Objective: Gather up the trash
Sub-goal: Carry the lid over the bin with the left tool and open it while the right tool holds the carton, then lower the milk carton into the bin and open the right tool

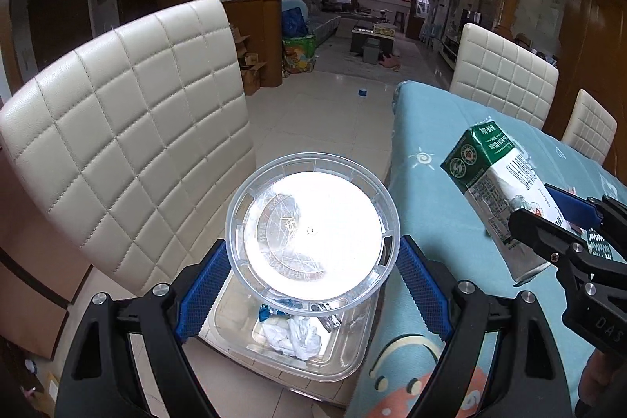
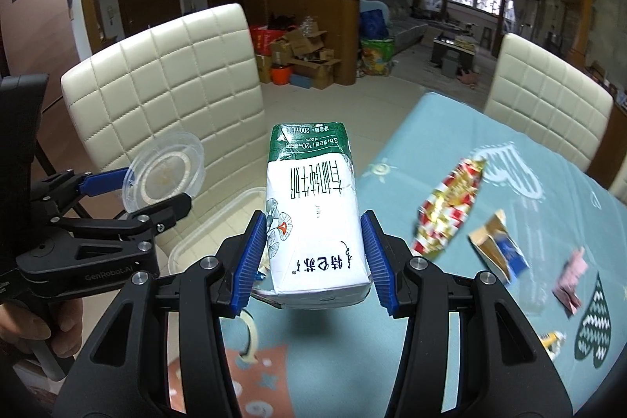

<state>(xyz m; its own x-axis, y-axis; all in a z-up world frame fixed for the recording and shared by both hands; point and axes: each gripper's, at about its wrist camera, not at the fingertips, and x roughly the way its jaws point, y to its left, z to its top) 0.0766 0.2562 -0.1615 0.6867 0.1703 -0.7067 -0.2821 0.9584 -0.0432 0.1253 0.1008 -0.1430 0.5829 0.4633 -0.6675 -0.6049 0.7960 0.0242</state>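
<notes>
Blue-padded, the right gripper (image 2: pixel 311 257) clamped the milk carton (image 2: pixel 313 214) just beside the clear bin (image 1: pixel 290 339); the left gripper (image 1: pixel 311 285) pinched a clear lid (image 1: pixel 313 232) over that bin. Beyond the bin, wrappers (image 2: pixel 450 206) lay on the tablecloth (image 2: pixel 450 320). The slanted carton might slip and miss the bin.

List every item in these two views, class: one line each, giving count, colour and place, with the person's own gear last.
Milk carton: 1, white and green, in right jaws.
Round lid: 1, clear, in left jaws.
Bin: 1, clear plastic, beside table, holding crumpled trash.
Wrappers: several, red-gold, blue, pink, on tablecloth.
Tablecloth: 1, light blue, patterned.
Chairs: 3, cream quilted, around table.
Left gripper: black, blue pads.
Right gripper: black, blue pads.
</notes>
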